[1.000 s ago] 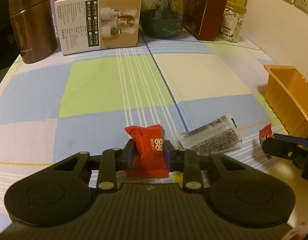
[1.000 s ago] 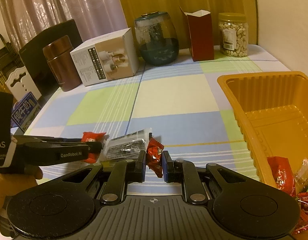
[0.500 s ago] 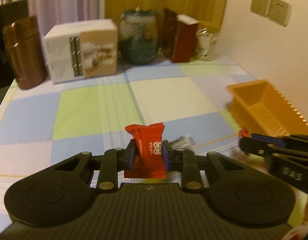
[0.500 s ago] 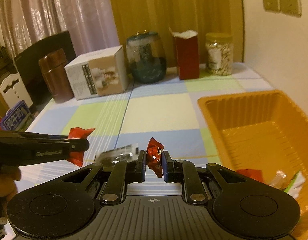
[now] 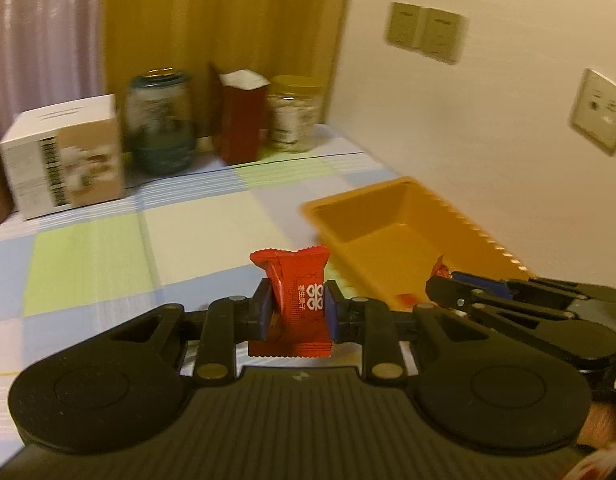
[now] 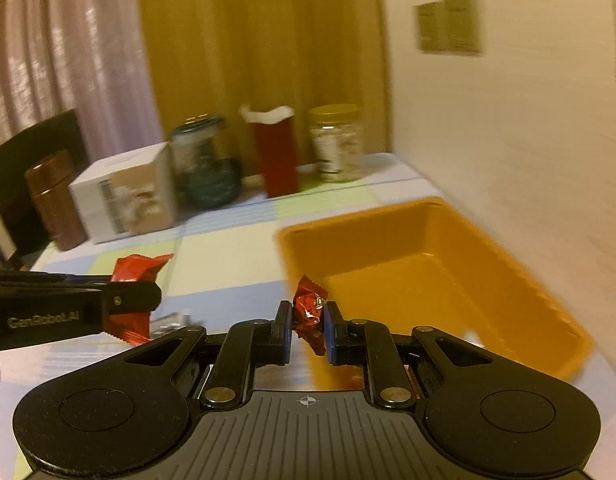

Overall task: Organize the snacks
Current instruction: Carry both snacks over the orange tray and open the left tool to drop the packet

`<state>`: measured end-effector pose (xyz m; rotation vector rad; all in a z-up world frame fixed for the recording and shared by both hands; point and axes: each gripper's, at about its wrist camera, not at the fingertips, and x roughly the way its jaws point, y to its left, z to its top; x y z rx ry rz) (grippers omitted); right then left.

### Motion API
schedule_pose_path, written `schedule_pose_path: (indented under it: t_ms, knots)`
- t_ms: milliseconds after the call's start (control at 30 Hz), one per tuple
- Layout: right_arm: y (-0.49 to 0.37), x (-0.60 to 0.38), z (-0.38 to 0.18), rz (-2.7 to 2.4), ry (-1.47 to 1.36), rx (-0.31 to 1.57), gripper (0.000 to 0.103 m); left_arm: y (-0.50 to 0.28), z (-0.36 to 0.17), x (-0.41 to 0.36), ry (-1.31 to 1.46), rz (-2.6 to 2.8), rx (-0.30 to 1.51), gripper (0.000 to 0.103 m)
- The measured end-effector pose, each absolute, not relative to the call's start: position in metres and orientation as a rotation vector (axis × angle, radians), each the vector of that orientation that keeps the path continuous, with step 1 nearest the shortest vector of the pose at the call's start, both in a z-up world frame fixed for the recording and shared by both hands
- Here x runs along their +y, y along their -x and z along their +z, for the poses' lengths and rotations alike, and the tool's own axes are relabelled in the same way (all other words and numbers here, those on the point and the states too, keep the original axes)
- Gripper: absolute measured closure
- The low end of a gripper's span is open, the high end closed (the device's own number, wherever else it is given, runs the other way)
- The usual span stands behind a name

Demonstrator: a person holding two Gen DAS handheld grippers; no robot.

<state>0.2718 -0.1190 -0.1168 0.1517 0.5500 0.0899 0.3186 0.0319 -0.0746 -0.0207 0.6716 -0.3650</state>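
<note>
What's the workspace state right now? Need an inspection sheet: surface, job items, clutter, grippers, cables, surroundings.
Surface: table under a checked cloth.
Job's things: big red snack packet; small red candy; orange tray; clear packet partly hidden.
Clutter: white box, brown canister, glass jar, red carton, nut jar, all along the far edge.
Grippers: left gripper shut on the packet; right gripper shut on the candy, near the tray.
Cables: nothing seen.
Surroundings: curtains, wall sockets.
</note>
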Motion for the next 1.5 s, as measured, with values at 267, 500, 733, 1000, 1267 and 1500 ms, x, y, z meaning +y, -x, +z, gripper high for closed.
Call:
schedule_pose_path:
  t_ms: [267,500,733,1000,1267,1500]
  knots:
    - [-0.246,-0.172,-0.113,-0.072,-0.174,0.514,0.086,-0.315,-0.068,-0.018,0.016,-0.456,0.654,0.080]
    - [-0.232,-0.206,-0.113,-0.163,-0.187,0.489,0.086,-0.316,-0.069,-0.054,0.011,-0.512,0.653,0.080]
    - [-0.232,-0.226,-0.117,-0.190,-0.211,0.503,0.086,-0.318,-0.084,-0.080,-0.019,-0.545,0.688,0.080]
    - [-0.236,-0.231,-0.121,-0.190,-0.220,0.515,0.086,-0.326,-0.093,-0.090,-0.026,-0.546,0.712,0.080]
    - [-0.240,-0.231,-0.123,-0.191,-0.225,0.519,0.086,-0.330,-0.096,-0.093,-0.026,-0.543,0.716,0.080]
    - [-0.242,-0.232,-0.124,-0.188,-0.235,0.528,0.086,-0.335,-0.103,-0.095,-0.036,-0.535,0.721,0.063]
